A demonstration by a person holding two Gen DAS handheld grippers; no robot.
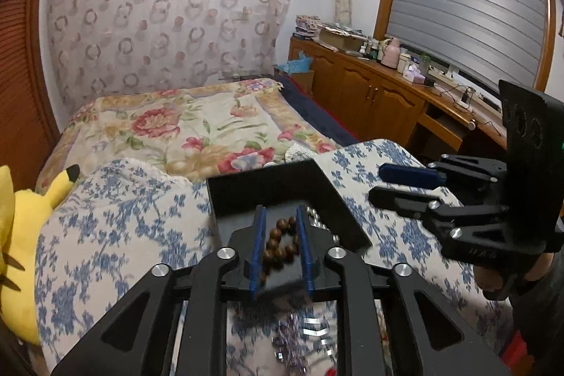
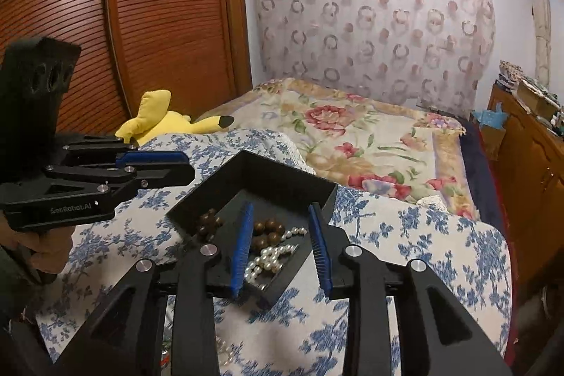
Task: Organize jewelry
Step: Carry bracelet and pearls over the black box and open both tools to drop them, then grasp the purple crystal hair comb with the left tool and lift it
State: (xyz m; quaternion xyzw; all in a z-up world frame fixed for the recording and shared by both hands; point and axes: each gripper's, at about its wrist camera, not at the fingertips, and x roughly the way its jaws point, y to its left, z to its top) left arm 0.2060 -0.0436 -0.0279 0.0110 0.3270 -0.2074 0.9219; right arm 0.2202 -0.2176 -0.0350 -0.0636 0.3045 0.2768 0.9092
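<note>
A black square tray (image 1: 268, 185) (image 2: 278, 177) sits on a blue-flowered cloth. A string of brown wooden beads (image 1: 280, 242) (image 2: 269, 229) lies in it. In the left wrist view I see the beads through the gap of my left gripper (image 1: 281, 210); its blue pads stand slightly apart and hold nothing. From the right wrist view the left gripper (image 2: 190, 166) hovers over the tray's left corner. My right gripper (image 2: 281, 207) (image 1: 377, 184) is open above a pearl necklace (image 2: 269, 261) (image 1: 313, 214) in the tray, its pads clear of it.
A flowered bedspread (image 2: 352, 136) lies beyond the cloth, with a yellow plush toy (image 2: 158, 122) at the left. A wooden cabinet (image 1: 370, 94) with clutter stands at the right. Blurred glittery jewelry (image 1: 292, 340) and more pearls (image 2: 222, 347) lie on the cloth near me.
</note>
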